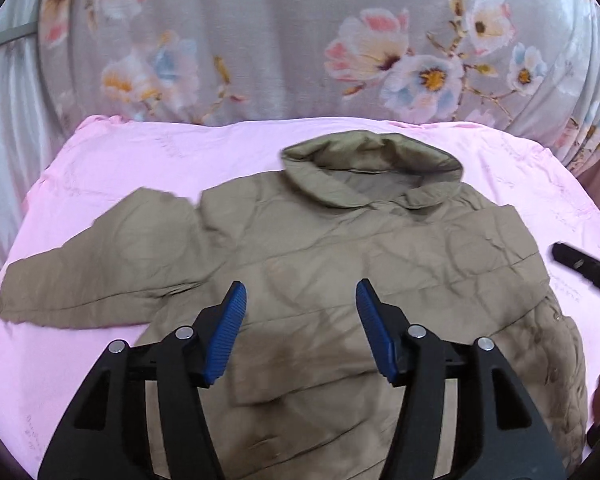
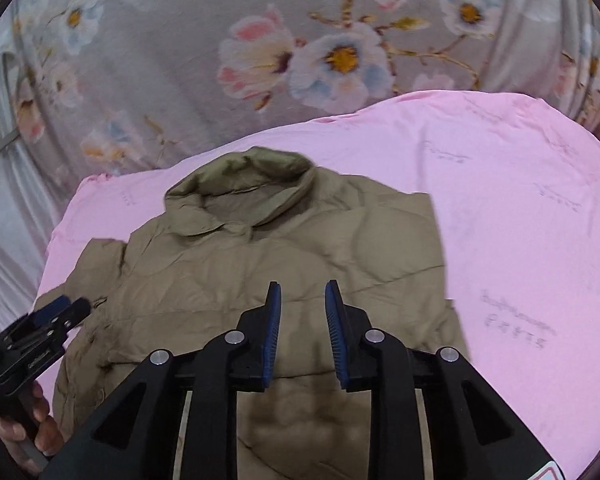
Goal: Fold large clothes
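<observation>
In the left wrist view, one sleeve [image 1: 80, 280] of the khaki jacket [image 1: 340, 248] reached to the left edge, lying flat on the pink sheet [image 1: 140, 152]. The left gripper [image 1: 300, 296] stood at lower centre with jaws wide apart, holding nothing. The jacket's hem was hidden behind it. At the right edge a blurred black part of the right gripper [image 1: 584, 270] was cut off. In the right wrist view the left gripper [image 2: 60, 306] sat at lower left, blurred. The right gripper [image 2: 302, 292] at centre had a narrower gap, empty, over the jacket [image 2: 300, 248]. The floral bedding [image 2: 180, 40] filled the top
</observation>
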`<state>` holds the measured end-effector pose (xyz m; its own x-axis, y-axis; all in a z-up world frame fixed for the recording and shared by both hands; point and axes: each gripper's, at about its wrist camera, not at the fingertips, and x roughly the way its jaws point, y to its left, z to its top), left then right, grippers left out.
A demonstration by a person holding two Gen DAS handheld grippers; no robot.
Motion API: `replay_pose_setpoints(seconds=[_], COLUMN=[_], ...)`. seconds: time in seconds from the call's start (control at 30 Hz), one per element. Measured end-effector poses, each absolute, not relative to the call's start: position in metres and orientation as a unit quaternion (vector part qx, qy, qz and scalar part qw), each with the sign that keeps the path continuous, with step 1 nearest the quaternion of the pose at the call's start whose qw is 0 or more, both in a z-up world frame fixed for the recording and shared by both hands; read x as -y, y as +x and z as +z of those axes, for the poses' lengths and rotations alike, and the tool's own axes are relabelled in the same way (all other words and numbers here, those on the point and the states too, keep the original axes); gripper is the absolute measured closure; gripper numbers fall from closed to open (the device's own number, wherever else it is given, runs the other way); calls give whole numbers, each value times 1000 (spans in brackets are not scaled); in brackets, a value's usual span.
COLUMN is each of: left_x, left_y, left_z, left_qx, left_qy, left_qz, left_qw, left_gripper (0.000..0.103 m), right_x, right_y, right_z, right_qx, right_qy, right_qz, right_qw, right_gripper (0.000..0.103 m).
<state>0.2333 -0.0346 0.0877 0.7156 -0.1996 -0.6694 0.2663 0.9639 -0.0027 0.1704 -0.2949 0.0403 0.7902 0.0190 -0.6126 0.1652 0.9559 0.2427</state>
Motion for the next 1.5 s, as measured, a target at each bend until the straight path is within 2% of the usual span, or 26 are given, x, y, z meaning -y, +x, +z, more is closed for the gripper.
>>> replay_pose_setpoints(seconds=[0.1, 0.23, 0.37, 0.7, 0.97, 1.03, 1.2, 1.27, 1.5], left_x=[62, 57, 46, 51, 41, 36, -33, -79, -260], left_y=[248, 252, 248, 236, 188, 179, 171, 177, 231], left_z=[55, 12, 10, 7, 15, 19, 49, 65, 65], left_qx=[-379, -398, -392, -395, -397, -395, -384, -373, -380], left_qy=[69, 56, 25, 48, 41, 27, -107, -147, -218], left_qz=[-116, -109, -108, -92, -98, -105, -118, -89, 106], left_qw=[915, 909, 913, 913, 911, 912, 910, 912, 893], left_gripper=[48, 45, 37, 35, 35, 26, 22, 13, 12], right_x=[259, 243, 247, 244, 240, 238, 240, 240, 238], right_y=[192, 208, 202, 201, 158, 149, 146, 147, 148], right_z=[24, -21, -31, -33, -33, -32, -32, -30, -29], right_qx=[-349, -390, -382, -382, -384, -385, -383, -382, -383], right_qy=[98, 87, 110, 95, 105, 107, 121, 123, 119], right_qz=[-29, -32, -29, -41, -41, -42, -38, -35, -35], right_qw=[931, 916, 917, 918, 916, 916, 915, 915, 915], right_gripper=[79, 79, 79, 79, 79, 79, 79, 77, 75])
